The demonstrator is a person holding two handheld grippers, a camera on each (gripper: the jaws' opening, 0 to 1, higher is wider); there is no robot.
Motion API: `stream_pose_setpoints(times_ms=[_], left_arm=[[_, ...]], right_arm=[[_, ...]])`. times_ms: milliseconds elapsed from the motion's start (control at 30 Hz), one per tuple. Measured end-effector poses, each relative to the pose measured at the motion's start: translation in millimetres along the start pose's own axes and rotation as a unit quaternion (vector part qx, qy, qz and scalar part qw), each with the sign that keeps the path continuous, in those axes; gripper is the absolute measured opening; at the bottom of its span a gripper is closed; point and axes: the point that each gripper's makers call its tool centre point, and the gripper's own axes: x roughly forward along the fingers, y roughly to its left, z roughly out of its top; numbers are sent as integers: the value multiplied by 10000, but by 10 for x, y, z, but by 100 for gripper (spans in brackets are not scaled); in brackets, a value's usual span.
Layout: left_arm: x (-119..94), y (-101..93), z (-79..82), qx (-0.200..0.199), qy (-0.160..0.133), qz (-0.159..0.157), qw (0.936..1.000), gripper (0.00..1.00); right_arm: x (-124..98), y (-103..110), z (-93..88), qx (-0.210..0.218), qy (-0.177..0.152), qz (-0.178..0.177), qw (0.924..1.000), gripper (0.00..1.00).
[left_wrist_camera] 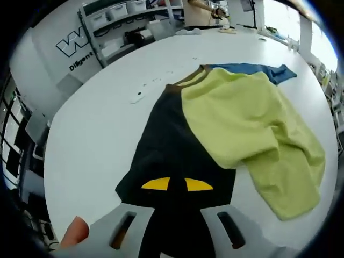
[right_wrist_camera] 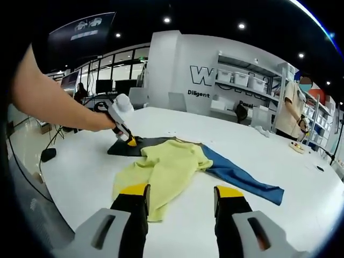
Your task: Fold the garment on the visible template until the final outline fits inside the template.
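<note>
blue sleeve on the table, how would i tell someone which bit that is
Start at the big white table and find the yellow-green garment heaped at its middle. The blue sleeve is the long flat strip running out from under that garment, opposite the dark template. It is the one blue piece there.

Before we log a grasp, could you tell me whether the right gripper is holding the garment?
No: in the right gripper view the right gripper stands open above the white table, short of the yellow-green garment.
</note>
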Motion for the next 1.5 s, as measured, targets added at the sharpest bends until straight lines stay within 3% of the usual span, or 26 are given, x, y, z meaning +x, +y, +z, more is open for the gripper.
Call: stream_pose_setpoints(times_ms=[500, 800, 1000, 1167, 1233, 1300, 1400, 1500], left_arm=[[-82, -66, 2, -333, -112, -94, 9993, 11], [-345, -20, 256, -429, -653, -186, 9968, 11], [-576, 217, 410, -682, -1090, -80, 9917, 9], [-595, 494, 261, -898, -913, 205, 9916, 8], [-575, 648, 119, -1249, -736, 314, 9889, 7], [-533, 749, 41, -1706, -730, 297, 9822, 6], [-465, 787, -14, -2060, -722, 182, 9757, 4], [-368, 776, -63, -2060, -598, 136, 9766, 5]], right_arm=[[-2, -5, 0, -16, -9, -19, 10000, 46], [-4, 7, 6, -41, -19, -4, 10000, 46], [-8, 13, 12, -47, -34, 3, 10000, 46], [-6, 23, 10, -58, -27, 21, 10000, 46], [-4, 23, 5, -62, -17, 22, 10000, 46], [-1, 22, 1, -66, -5, 21, 10000, 46], [3, 16, -5, -59, 12, 9, 10000, 46], [6, 8, -9, -53, 21, -4, 10000, 46]])
